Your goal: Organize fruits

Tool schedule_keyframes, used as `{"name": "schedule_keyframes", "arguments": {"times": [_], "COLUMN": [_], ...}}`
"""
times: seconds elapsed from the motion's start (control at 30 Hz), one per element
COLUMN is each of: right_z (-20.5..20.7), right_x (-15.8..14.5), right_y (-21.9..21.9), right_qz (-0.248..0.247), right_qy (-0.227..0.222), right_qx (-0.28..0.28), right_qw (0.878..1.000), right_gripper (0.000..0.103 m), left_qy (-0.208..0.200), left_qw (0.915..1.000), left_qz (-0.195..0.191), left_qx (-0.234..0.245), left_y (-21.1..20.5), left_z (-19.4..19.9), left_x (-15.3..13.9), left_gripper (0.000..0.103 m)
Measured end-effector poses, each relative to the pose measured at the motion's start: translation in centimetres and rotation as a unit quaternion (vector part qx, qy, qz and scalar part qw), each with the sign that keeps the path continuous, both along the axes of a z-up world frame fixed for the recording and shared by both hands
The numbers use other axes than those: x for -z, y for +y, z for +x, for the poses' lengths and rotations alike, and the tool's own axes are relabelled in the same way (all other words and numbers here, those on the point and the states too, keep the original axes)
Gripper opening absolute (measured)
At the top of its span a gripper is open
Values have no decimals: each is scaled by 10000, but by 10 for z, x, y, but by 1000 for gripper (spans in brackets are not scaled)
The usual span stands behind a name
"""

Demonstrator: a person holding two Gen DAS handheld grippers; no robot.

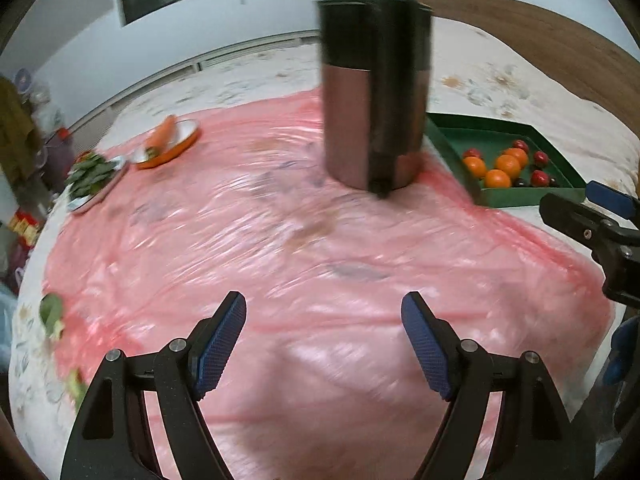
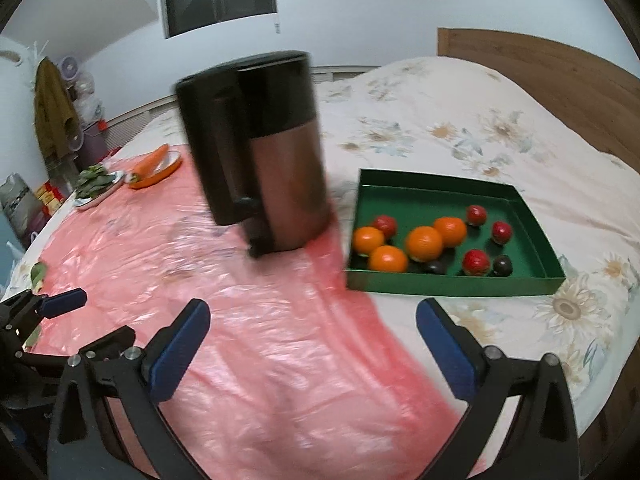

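Observation:
A green tray point(image 2: 440, 194) lies on the bed at the right and holds several oranges point(image 2: 424, 243), small red fruits point(image 2: 476, 262) and dark fruits point(image 2: 502, 266). The tray also shows in the left wrist view point(image 1: 480, 140) with oranges point(image 1: 508, 165). My left gripper point(image 1: 324, 344) is open and empty above the pink plastic sheet point(image 1: 280, 240). My right gripper point(image 2: 314, 348) is open and empty, near the tray's front edge. The right gripper's fingers point(image 1: 608, 196) show at the left view's right edge.
A tall copper and black canister point(image 2: 264, 152) stands on the pink sheet left of the tray. An orange bowl with a carrot point(image 2: 154, 168) and a plate of green leaves point(image 2: 96, 182) sit at the far left. A wooden headboard point(image 2: 560, 80) stands behind.

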State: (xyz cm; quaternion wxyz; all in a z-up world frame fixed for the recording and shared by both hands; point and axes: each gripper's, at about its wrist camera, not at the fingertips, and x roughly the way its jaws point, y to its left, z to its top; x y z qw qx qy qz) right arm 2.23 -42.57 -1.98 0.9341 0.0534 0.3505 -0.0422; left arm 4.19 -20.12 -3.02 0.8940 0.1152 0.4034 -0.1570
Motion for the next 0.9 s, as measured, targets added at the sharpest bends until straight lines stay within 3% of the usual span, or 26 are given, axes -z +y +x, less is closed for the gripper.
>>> {"name": "schedule_keyframes", "arguments": {"times": [0.4, 0.57, 0.9], "right_z": [-16, -21, -25], "right_x": [-17, -27, -36], "right_y": [64, 75, 72], "right_qz": [-307, -401, -421], "right_qy": [-315, -451, -571], "right_qx": [-238, -212, -113], "right_qw": [9987, 9980, 9974], "right_gripper": [103, 103, 103], "left_qy": [-454, -603, -863], "left_qw": [9965, 9932, 9897], "left_qz": [-403, -551, -522], "left_qx": [-566, -826, -1017], "left_y": [72, 91, 109], "left_z": [-24, -26, -27], "left_x": [-24, -33, -47], "left_gripper": [75, 83, 83]}}
